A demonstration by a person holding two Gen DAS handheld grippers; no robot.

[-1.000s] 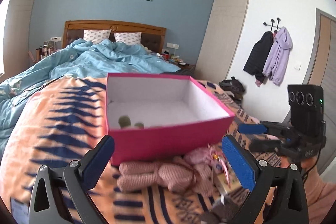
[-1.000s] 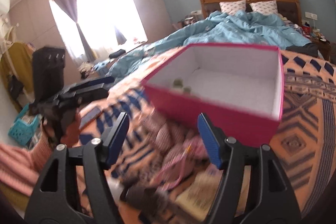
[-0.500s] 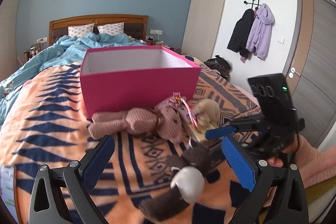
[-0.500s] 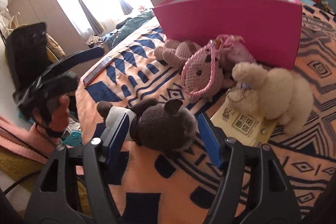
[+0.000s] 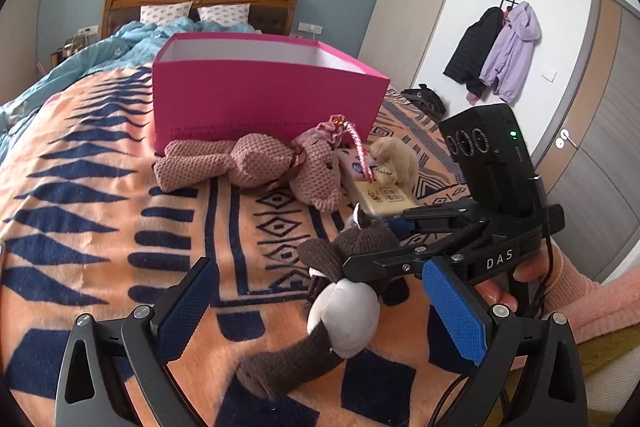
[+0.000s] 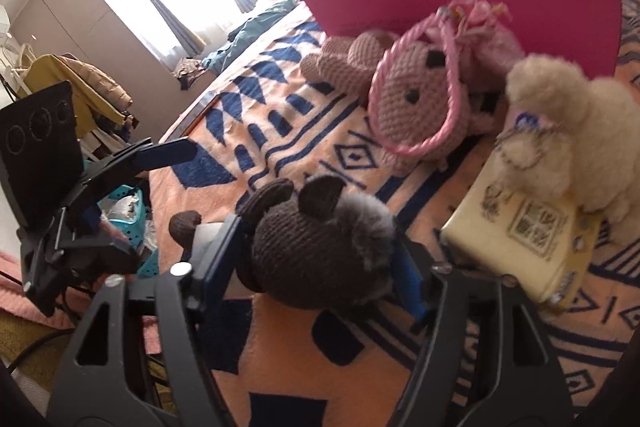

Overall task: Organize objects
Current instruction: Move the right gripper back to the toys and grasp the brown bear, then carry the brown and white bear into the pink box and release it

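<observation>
The right gripper (image 6: pixel 324 255) has its fingers (image 6: pixel 408 279) on either side of the brown toy's (image 6: pixel 320 247) head and closing on it, the toy lying on the bed (image 5: pixel 100 227); whether the pads already press on it I cannot tell. The left gripper (image 5: pixel 320 311) hovers with its fingers (image 5: pixel 452 311) spread wide and holding nothing, above the toy's white belly. Past the brown toy lie a pink knitted toy (image 5: pixel 260 163), a cream fluffy toy (image 6: pixel 568 123) on a yellow card box (image 6: pixel 520 239), and behind them the open pink box (image 5: pixel 264 95).
</observation>
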